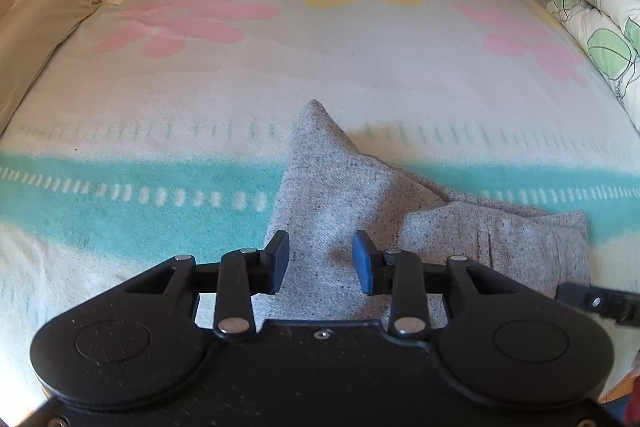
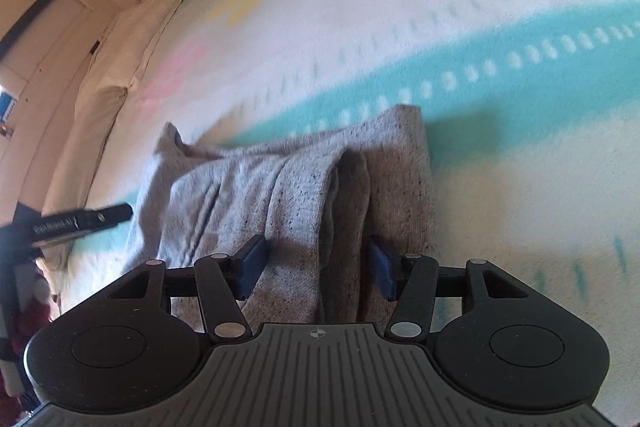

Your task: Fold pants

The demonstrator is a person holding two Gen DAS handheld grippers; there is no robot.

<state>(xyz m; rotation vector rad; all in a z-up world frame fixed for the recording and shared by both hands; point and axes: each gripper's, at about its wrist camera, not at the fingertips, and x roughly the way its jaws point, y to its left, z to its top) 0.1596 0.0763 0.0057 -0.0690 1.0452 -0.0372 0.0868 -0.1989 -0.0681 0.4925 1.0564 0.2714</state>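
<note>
While both jaws gape, grey pants (image 2: 280,187) lie beneath right gripper (image 2: 316,263).

- The right gripper (image 2: 316,263) hangs at six o'clock, jaws spread wide, no pad pressing cloth.
- Folded grey pants (image 2: 288,187) lie beneath it on a flowered blanket (image 2: 440,7).
- At nine o'clock the left gripper (image 2: 80,221) pokes in beside the pants.
</note>
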